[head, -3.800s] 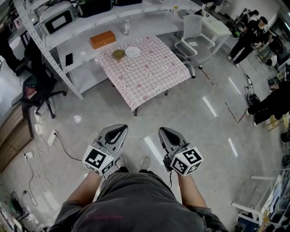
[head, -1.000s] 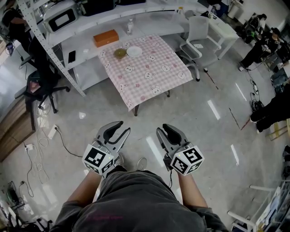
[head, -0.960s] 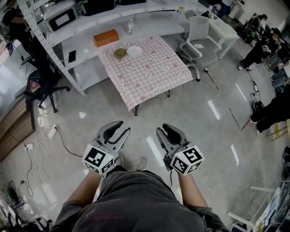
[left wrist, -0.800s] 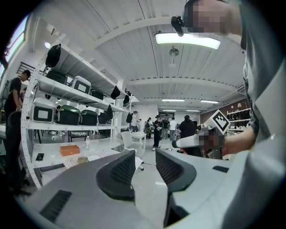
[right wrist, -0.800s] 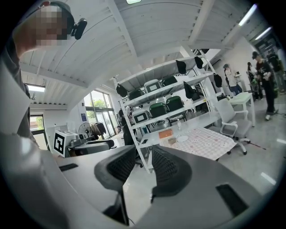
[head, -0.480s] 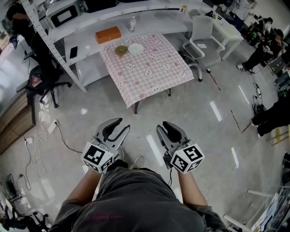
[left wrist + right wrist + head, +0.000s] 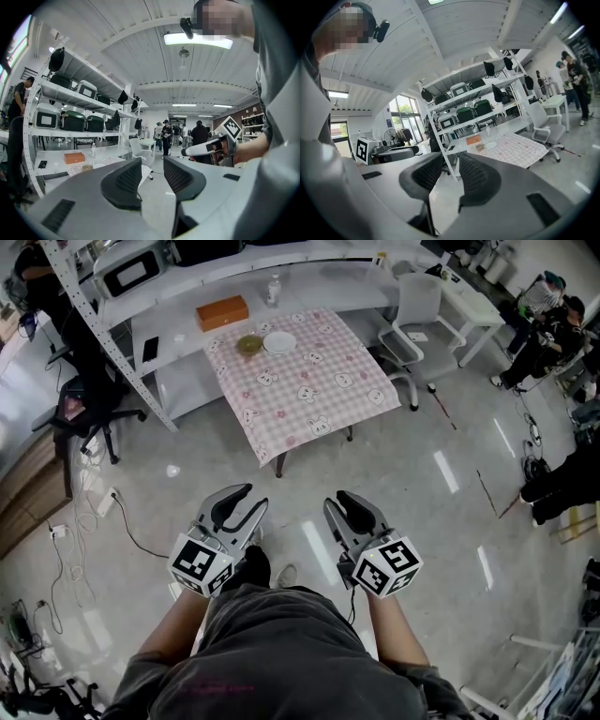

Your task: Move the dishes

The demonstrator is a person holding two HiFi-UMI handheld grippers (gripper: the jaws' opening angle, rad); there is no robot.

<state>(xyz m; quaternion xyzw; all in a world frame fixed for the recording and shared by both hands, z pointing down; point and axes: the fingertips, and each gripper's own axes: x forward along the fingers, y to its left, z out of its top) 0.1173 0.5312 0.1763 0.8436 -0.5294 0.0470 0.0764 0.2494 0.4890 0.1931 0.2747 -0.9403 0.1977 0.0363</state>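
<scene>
The dishes sit together at the far edge of the table point(image 7: 319, 395): a white plate point(image 7: 279, 341), and touching its left side a small bowl point(image 7: 248, 344) with something brownish-green in it. We see both upright on a pink checked cloth printed with small white figures, which hangs over the table's sides.

Behind it runs a long white table point(image 7: 178, 320) carrying an orange box point(image 7: 222, 311) and a clear bottle point(image 7: 274, 289). A white office chair point(image 7: 412, 310) stands at the right corner, and a black chair point(image 7: 80, 399) stands to the left by a slanted metal rack point(image 7: 108, 338). The pale, glossy floor point(image 7: 403, 474) reflects the ceiling lights, and cables trail across it at the left. Other people point(image 7: 548, 324) stand at the far right.

We stand well back from the table with open floor between. Both forearms are held out side by side from a grey shirt, the tools near level and aimed toward the table. The left tool point(image 7: 255, 499) has its jaws wide apart; they have just been opening, with nothing between them. The right tool point(image 7: 336, 502) has a narrower gap between its jaws, also with nothing in it.
</scene>
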